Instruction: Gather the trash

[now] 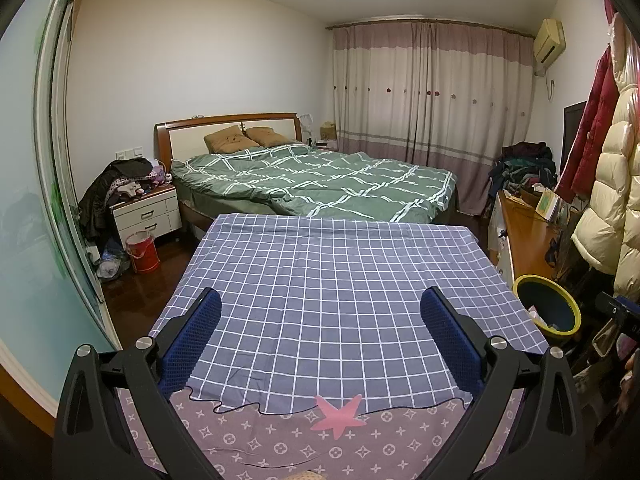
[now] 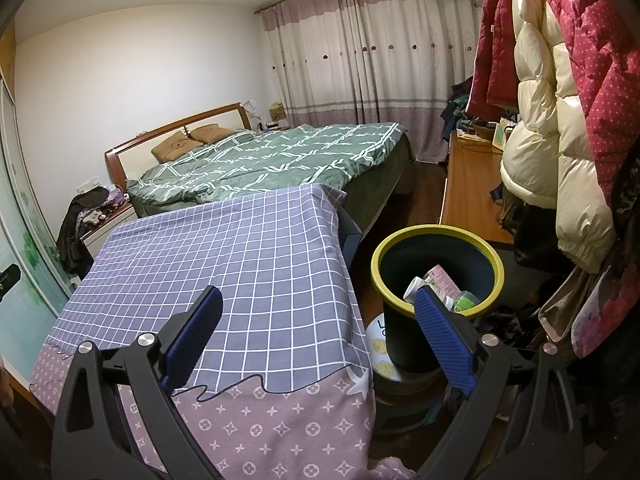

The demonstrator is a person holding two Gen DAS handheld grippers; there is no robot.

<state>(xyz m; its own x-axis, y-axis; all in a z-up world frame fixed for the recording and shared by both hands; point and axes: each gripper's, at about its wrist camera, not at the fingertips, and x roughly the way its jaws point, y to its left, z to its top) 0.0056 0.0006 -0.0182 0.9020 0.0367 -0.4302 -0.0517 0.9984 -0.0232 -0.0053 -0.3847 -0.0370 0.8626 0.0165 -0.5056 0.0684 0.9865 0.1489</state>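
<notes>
A: What do the two grippers do at this moment?

B: The left gripper (image 1: 320, 308) hangs over the table covered with a blue-grey checked cloth (image 1: 332, 264). Its two blue padded fingers (image 1: 192, 336) stand wide apart and there is nothing between them. The right gripper (image 2: 320, 312) is over the right edge of the same table, also with the jaws spread wide and empty. Its right finger (image 2: 444, 336) is in front of the bin.

A: And where is the trash?

B: It lies inside the round dark bin with a yellow rim (image 2: 436, 236), which stands on the floor just beside the right edge of the table. I see there a pink and white small carton (image 2: 442, 278), a white bottle (image 2: 414, 288) and something green (image 2: 466, 302). In the left wrist view the same bin (image 1: 520, 284) shows near the right edge of the table, but its content is too small to tell.

A: Is there something on the table itself?

B: Only the cloth. At the near edge it changes to a mauve patterned part with a pink star (image 1: 340, 416).
</notes>
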